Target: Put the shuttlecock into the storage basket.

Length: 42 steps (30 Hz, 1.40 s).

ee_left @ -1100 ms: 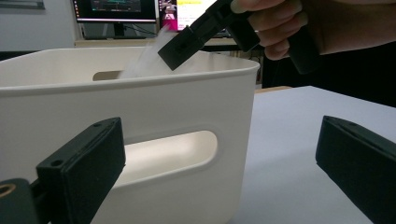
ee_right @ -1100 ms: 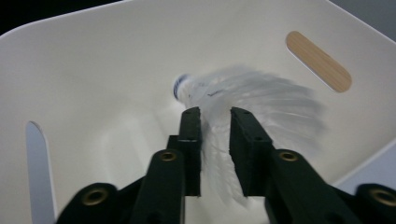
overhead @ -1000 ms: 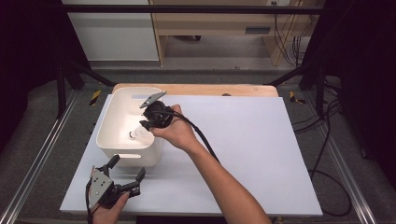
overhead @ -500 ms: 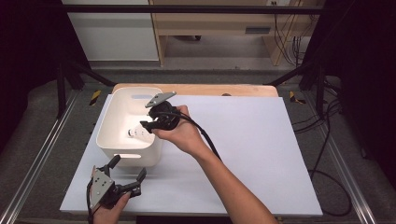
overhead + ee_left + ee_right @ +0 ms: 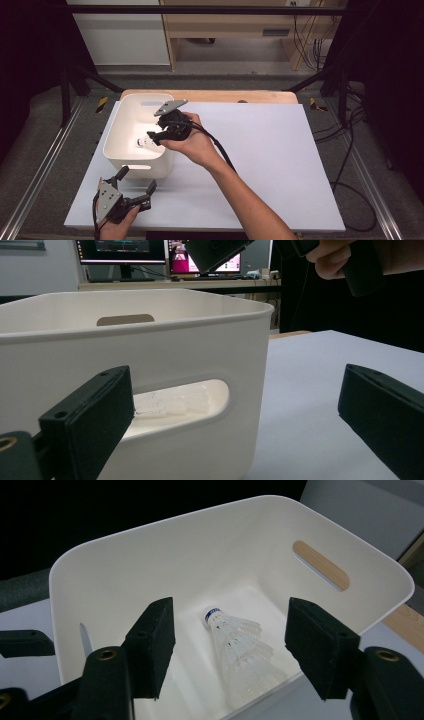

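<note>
A: High view: shuttlecock (image 5: 143,142) in the white bin (image 5: 116,131) is a small white blob, feathers not resolvable. Right gripper (image 5: 156,135) covers part of the bin's right rim.

B: Left gripper view: bin's near wall hides most of it, only a feather patch (image 5: 170,402) shows through the handle slot (image 5: 220,390). Bin cut off at left edge.

A: Right gripper view: feather skirt's wide end drops behind the near rim (image 5: 260,697). Bottom edge crops the bin.

Lab recording bench: white work board (image 5: 260,165) framed by metal rails (image 5: 35,175), black curtains beside it, loose cables (image 5: 350,165) right of it, computer monitors (image 5: 122,250) behind it.
</note>
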{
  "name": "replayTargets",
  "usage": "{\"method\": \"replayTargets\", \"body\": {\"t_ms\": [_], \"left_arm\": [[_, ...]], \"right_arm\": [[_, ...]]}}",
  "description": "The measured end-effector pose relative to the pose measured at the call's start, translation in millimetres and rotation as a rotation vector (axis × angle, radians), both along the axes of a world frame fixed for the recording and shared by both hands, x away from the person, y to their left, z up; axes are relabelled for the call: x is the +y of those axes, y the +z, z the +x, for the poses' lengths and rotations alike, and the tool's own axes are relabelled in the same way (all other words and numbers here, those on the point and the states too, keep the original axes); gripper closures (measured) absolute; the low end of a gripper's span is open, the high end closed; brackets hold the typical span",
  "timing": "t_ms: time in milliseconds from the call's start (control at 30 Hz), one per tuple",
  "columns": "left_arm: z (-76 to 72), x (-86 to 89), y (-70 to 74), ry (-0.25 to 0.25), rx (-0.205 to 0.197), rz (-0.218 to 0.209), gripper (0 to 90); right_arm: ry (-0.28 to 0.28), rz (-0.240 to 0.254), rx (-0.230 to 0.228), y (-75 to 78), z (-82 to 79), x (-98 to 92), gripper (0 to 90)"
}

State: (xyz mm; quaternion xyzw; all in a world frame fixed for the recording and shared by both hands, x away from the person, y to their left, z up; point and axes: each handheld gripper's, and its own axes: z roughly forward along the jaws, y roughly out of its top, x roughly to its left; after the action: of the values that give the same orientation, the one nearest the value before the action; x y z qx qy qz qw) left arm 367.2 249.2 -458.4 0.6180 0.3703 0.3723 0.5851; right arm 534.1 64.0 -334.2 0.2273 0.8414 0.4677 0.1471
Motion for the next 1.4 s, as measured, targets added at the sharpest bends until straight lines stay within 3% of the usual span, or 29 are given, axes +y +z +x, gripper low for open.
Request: {"method": "replayTargets", "body": {"t_ms": [267,467,1000,1400], "left_arm": [[-0.3,1.1,0.1,0.001,0.001,0.001,1.5],[-0.2,0.9,0.2,0.001,0.0,-0.003,1.5],[0.0,0.2,-0.1,-0.001,0.002,-0.002,1.4],[-0.1,0.4,0.0,-0.001,0.0,-0.004,1.4]], "right_arm": [[-0.048,0.01,0.022,-5.6,4.8,6.2,19.1],[-0.077,0.022,0.027,-4.8,6.1,5.4,11.7],[-0.179,0.094,0.001,4.3,11.8,-8.3,7.4],[-0.207,0.111,-0.008,13.1,10.6,-32.2,6.6]]}}
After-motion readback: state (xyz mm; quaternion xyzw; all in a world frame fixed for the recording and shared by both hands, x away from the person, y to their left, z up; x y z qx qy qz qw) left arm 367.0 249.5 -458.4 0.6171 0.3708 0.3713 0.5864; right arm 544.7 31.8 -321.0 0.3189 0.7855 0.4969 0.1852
